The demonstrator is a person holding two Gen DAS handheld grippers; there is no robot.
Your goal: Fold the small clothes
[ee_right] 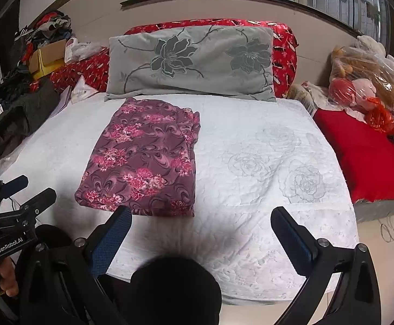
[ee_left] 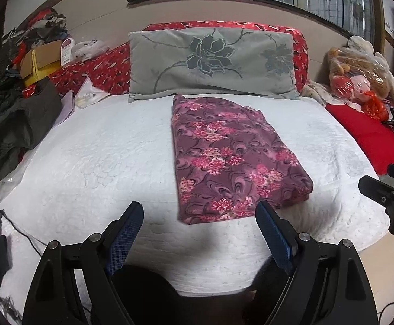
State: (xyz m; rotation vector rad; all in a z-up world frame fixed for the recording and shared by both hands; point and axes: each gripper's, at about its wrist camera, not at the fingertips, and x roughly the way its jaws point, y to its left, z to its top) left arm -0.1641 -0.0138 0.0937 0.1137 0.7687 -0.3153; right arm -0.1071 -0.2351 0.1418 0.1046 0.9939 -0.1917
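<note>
The folded garment (ee_left: 232,157) — a purple cloth with pink flowers — lies flat on the white quilt (ee_left: 102,157), its far edge just below the grey pillow (ee_left: 213,62) that leans at the head of the bed.

In the left wrist view the garment fills the centre of the frame, slightly right of the middle, and its near edge sits just above and between the tips of the left gripper (ee_left: 201,211). The jaws stand wide apart with nothing between them; the blue-padded fingers (ee_left: 127,233) rise from the lower edge of the frame and do not touch the cloth. At the right edge of this view part of the right gripper (ee_left: 386,189) shows, off the side of the garment and clear of it.

In the right wrist view the garment (ee_right: 142,162) lies left of centre on the quilt (ee_right: 264,149), below the pillow (ee_right: 191,62). The right gripper (ee_right: 201,216) is also spread wide and holds nothing — its left finger (ee_right: 112,238) overlaps the garment's near edge in the picture, but whether it touches the cloth I cannot tell, while the right finger is over bare quilt, well to the right of the cloth. At the lower left of this frame the left gripper (ee_right: 28,197) appears beside the garment's near left corner, apart from it, with a hand (ee_right: 7,279) on its grip.

A pile of dark clothes (ee_left: 15,130) sits at the left edge of the bed, and a bag of soft toys (ee_right: 365,81) rests at the upper right above a red cushion (ee_right: 359,157).
</note>
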